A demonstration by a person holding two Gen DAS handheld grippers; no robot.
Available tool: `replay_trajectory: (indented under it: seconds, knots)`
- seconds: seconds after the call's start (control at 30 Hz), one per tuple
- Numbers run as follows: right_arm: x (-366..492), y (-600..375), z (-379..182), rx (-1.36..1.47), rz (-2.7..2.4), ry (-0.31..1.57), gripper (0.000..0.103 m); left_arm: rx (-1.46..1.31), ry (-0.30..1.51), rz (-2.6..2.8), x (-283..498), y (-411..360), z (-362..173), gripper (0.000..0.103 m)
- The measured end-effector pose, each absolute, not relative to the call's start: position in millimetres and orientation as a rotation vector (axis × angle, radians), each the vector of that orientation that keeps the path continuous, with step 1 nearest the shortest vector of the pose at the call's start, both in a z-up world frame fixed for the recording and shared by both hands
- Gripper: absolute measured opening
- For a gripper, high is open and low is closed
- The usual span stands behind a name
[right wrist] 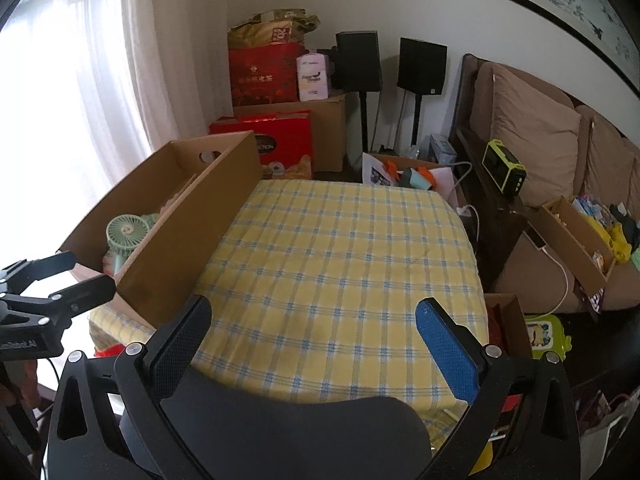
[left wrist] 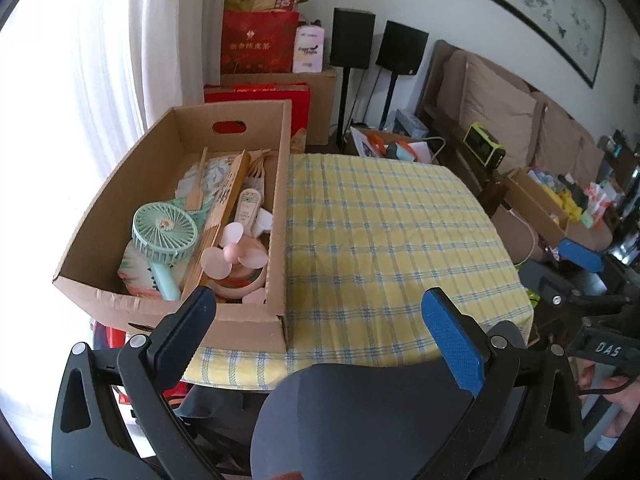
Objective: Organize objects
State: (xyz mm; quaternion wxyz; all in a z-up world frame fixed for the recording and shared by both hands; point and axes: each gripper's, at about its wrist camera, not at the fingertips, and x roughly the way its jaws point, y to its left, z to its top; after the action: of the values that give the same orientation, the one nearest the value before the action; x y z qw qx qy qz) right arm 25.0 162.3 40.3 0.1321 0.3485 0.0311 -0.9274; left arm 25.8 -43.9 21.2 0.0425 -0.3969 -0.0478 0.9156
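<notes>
Both grippers, left and right, are held with jaws spread wide and nothing between them, hovering at the table's near edge. The box sits at the table's left side; fans and slats are gathered inside it, probably already sorted. The cloth is bare.

Place: a home living room
Seating: brown sofa with cushions at 2 o'clock
Wall: framed painting above it
Corner: two black speakers on stands at 12 o'clock
Window: white curtain at 10 o'clock
Table: yellow checked cloth
</notes>
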Motion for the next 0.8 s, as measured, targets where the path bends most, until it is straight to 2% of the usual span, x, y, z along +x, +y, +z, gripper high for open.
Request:
replay_trajectory:
  seconds: [0.63,0.8]
  knots:
    - [24.4,162.4,43.5,1.008,-2.704,0.082,0.103,-1.234,-0.174,2.784,26.4,-37.9,21.6,0.103]
    - [25.1,162.7,43.3,1.006,-2.706,0.082,0.103,-1.217,-0.116,2.826,28.4,-35.6,24.8,0.103]
